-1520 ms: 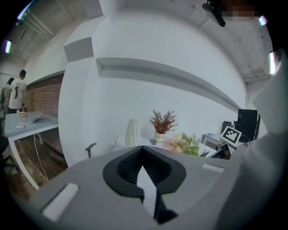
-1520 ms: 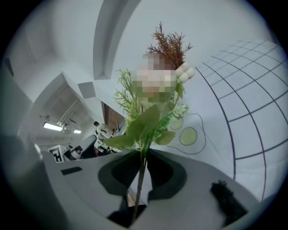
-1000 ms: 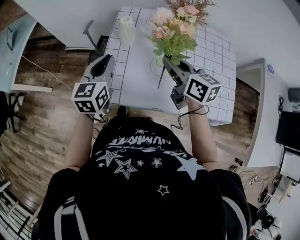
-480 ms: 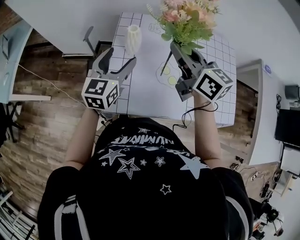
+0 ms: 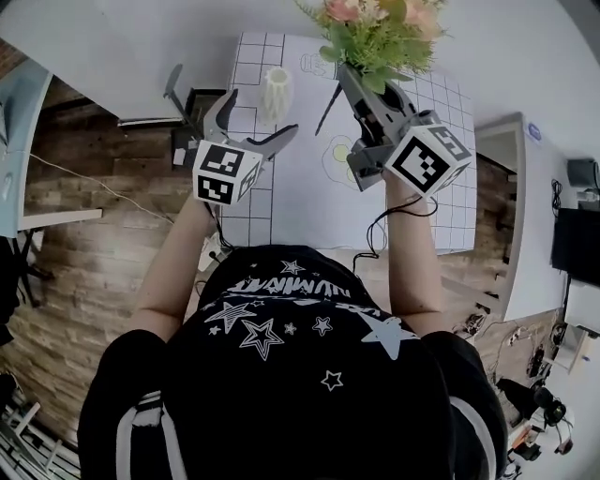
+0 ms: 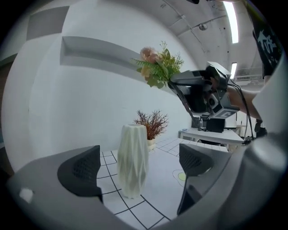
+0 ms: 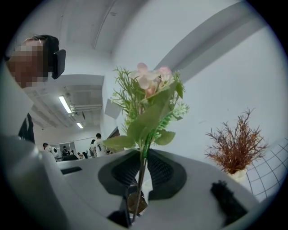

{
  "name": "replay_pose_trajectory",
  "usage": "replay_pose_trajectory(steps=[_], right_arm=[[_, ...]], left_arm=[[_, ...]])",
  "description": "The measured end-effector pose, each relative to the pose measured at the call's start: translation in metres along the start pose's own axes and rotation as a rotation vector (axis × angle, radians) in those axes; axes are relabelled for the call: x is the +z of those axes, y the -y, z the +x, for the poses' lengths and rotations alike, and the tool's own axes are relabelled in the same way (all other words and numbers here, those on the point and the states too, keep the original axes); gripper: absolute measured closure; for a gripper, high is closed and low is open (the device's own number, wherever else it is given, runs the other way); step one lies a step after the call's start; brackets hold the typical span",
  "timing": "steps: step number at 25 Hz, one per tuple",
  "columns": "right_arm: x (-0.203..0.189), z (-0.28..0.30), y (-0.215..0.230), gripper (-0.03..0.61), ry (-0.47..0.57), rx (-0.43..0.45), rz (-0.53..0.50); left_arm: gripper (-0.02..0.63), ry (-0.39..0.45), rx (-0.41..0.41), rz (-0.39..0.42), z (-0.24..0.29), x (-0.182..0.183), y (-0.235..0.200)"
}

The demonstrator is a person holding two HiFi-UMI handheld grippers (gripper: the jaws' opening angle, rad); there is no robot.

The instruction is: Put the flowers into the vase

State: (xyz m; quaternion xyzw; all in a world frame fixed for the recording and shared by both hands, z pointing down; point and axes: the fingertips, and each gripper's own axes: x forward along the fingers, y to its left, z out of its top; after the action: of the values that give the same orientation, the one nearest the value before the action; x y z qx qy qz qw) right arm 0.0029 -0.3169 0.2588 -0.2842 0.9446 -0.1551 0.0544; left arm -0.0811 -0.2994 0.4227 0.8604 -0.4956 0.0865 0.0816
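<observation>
A white faceted vase (image 5: 277,94) (image 6: 132,159) stands upright on the gridded table (image 5: 431,187), at its far left. My left gripper (image 5: 262,114) (image 6: 137,168) points at the vase from close by. Its jaws are opening wide, nothing is pressed between them, and the vase stands just past the fingertips. My right gripper (image 5: 352,80) (image 7: 143,173) is shut on the stems of a bunch of pink flowers with green leaves (image 5: 375,28) (image 7: 146,103). It holds the bunch high, to the right of the vase. The stem end (image 5: 323,111) hangs below the jaws.
A small pot with a reddish dried plant (image 6: 153,123) (image 7: 234,143) stands at the table's far end by the wall. A yellow-green drawn mark (image 5: 339,155) lies mid-table. A grey stand (image 5: 178,89) sits left of the table over the wooden floor (image 5: 94,234).
My left gripper went from shut to wide open and moved forward and right, up to the vase. My right gripper rose and moved forward with the flowers.
</observation>
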Motion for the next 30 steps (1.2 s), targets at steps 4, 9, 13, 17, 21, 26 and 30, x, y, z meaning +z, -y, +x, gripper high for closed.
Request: replay_pose_trajectory(steps=[4,9,13,17,21,26,30], right_arm=[[0.007,0.019,0.002,0.525,0.021,-0.019,-0.013],[0.014,0.035,0.006,0.525,0.034,-0.036,-0.022],[0.017,0.042,0.015,0.525,0.041,-0.066,-0.023],[0.023,0.050,0.022,0.525,0.069,-0.080,-0.015],[0.029,0.058,0.024,0.525,0.103,-0.085,-0.021],[0.034,0.069,0.021,0.525,0.138,-0.068,-0.024],[0.031,0.077,0.020,0.525,0.148,-0.072,-0.044]], left_arm=[[0.079,-0.015,-0.029,0.037,0.023,-0.009,-0.012],[0.081,0.018,-0.042,0.069,0.046,-0.010,-0.016],[0.086,0.028,-0.060,0.090,0.059,-0.013,-0.013],[0.092,0.020,-0.047,0.117,0.071,-0.017,-0.015],[0.136,0.002,-0.045,0.120,0.075,-0.023,-0.014],[0.239,-0.008,-0.039,0.109,0.076,-0.027,-0.015],[0.241,0.003,-0.043,0.126,0.076,-0.027,-0.012]])
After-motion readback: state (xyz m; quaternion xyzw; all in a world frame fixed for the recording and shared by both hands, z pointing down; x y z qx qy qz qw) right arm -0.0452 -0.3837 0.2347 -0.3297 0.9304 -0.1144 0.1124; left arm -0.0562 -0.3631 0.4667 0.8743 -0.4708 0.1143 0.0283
